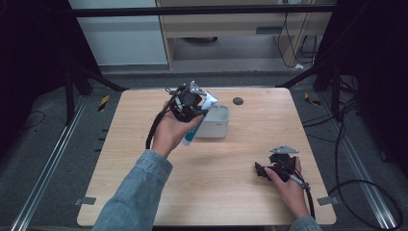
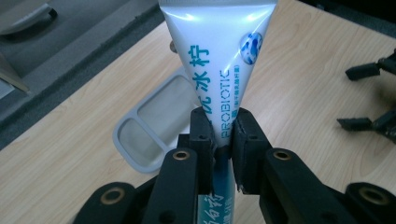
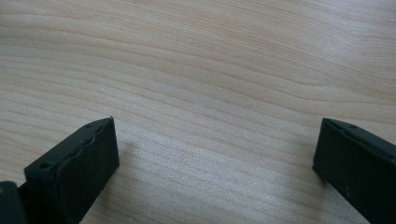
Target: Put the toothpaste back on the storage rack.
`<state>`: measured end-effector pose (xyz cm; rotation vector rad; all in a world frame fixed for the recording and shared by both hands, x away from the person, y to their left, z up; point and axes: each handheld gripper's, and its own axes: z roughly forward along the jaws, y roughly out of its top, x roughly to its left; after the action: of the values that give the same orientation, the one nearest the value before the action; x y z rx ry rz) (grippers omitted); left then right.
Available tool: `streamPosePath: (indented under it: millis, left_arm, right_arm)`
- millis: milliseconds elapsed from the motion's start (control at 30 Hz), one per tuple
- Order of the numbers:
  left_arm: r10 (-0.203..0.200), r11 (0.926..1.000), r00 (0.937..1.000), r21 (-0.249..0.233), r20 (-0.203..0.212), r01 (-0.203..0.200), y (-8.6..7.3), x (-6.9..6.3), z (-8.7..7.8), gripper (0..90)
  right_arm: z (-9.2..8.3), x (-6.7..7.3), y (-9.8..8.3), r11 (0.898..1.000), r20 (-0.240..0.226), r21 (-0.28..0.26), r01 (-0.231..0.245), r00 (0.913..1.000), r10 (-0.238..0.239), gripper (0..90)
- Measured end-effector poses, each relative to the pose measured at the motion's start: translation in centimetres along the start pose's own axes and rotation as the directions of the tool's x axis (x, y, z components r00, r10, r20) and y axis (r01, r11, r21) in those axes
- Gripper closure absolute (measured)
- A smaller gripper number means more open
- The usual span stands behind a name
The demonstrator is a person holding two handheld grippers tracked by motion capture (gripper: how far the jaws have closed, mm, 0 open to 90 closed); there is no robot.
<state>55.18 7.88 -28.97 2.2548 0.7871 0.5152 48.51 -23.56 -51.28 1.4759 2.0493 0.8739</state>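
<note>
My left gripper (image 1: 195,111) is shut on a white and blue toothpaste tube (image 1: 209,101), held above the table's far middle. In the left gripper view the jaws (image 2: 223,120) pinch the tube (image 2: 219,51) at its narrow part, and its wide flat end points away from me. Below it stands a pale grey holder (image 2: 140,156) with two compartments; the high view shows this holder (image 1: 217,126) just right of my left hand. My right gripper (image 1: 260,169) rests on the table at the near right, open. Between its jaws (image 3: 215,140) there is nothing but bare wood.
A small black round grommet (image 1: 237,100) sits in the wooden table (image 1: 144,192) near its far edge. The right gripper's black jaws (image 2: 369,95) show at the right of the left gripper view. Cables (image 1: 356,187) lie on the floor to the right.
</note>
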Motion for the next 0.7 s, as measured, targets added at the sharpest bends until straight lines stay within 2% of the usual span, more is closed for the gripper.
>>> streamPosePath:
  millis: [333, 700]
  left_arm:
    - [0.021, 0.9998, 0.9997, -0.004, -0.015, -0.021, 2.3, -0.4, 0.7, 79.3]
    - [0.002, 0.9991, 0.9996, -0.043, -0.030, -0.003, 4.3, -0.6, 0.8, 79.3]
  right_arm:
    - [0.0, 0.0, 0.0, 1.000, 0.001, 0.002, 0.001, 1.0000, -0.001, 0.4]
    - [0.0, 0.0, 0.0, 1.000, 0.002, 0.002, -0.001, 1.0000, 0.001, 0.4]
